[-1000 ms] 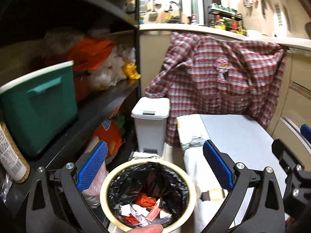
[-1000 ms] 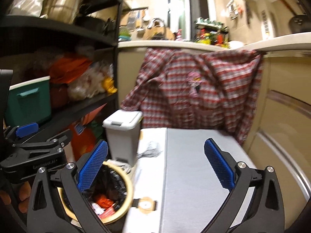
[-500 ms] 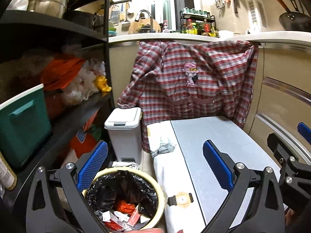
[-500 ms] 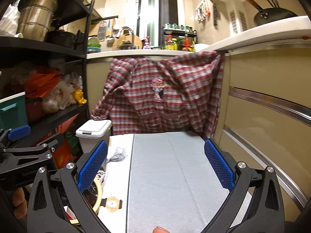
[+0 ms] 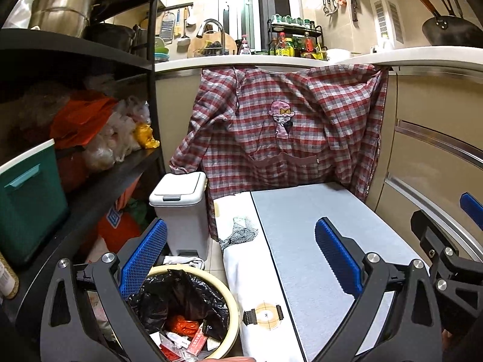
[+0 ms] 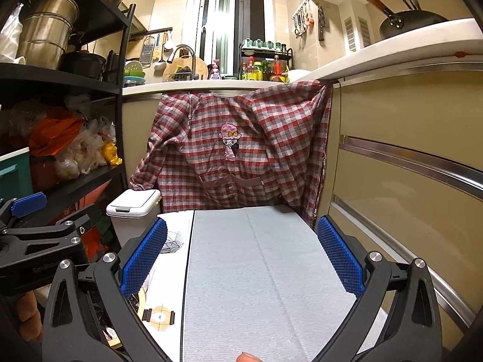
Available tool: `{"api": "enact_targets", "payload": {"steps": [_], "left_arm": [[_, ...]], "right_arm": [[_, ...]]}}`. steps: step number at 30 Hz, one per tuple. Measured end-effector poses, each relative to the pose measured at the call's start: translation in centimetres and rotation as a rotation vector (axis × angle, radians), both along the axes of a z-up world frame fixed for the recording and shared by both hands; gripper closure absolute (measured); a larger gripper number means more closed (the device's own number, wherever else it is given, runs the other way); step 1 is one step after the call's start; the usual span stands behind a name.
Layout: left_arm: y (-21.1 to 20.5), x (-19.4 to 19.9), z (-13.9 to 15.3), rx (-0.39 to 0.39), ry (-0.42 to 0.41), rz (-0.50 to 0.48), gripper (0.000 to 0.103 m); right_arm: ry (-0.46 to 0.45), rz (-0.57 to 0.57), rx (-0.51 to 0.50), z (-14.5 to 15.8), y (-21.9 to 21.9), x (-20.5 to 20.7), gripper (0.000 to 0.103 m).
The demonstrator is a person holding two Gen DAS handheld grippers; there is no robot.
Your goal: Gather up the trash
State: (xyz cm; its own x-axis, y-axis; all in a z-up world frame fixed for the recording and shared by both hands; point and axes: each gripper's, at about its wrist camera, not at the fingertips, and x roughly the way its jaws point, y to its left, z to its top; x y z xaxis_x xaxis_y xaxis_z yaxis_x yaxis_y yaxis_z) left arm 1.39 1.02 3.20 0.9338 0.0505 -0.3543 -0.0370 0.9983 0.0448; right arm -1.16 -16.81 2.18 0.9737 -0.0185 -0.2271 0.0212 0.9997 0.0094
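Trash (image 5: 184, 336) sits in the bin, both hand-held grippers empty above the tabletop.

Left hand-held gripper (image 5: 240, 259) has its blue pads spread wide, holding and touching nothing; its left pad hangs over the round cream bin (image 5: 232, 310) with the black liner, near left, beside the tabletop (image 5: 305, 235). Right hand-held gripper (image 6: 241, 255) is equally wide apart and empty, over the bare grey mat (image 6: 250, 271) to the right. Wrappers lie inside the liner; I see no loose scrap left on the mat. The likely risk, as I judge it: the left gripper's low frame could catch the bin's rim or snag the liner and tip it. A white pedal bin (image 5: 179, 208) stands farther back, below a hanging plaid shirt (image 5: 280, 123).
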Motion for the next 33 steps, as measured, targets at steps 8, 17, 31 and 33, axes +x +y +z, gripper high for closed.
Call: {"api": "enact_targets", "payload": {"steps": [8,17,31,33], "left_arm": [[-0.7,0.0,0.1,0.004,-0.005,-0.013,0.008],[-1.1,-0.2,0.3,0.008,-0.021,-0.015,0.008],[-1.4,-0.3,0.3,0.012,-0.025,-0.013,0.008],[-1.5,-0.3,0.3,0.012,-0.027,-0.014,0.008]], "right_arm": [[0.000,-0.014,0.006,0.0,-0.6,-0.1,0.005],[-0.015,-0.022,0.012,0.2,-1.0,-0.6,0.005],[-0.015,-0.020,0.016,0.3,-1.2,-0.6,0.005],[-0.016,-0.021,0.015,0.3,-1.3,-0.6,0.005]]}}
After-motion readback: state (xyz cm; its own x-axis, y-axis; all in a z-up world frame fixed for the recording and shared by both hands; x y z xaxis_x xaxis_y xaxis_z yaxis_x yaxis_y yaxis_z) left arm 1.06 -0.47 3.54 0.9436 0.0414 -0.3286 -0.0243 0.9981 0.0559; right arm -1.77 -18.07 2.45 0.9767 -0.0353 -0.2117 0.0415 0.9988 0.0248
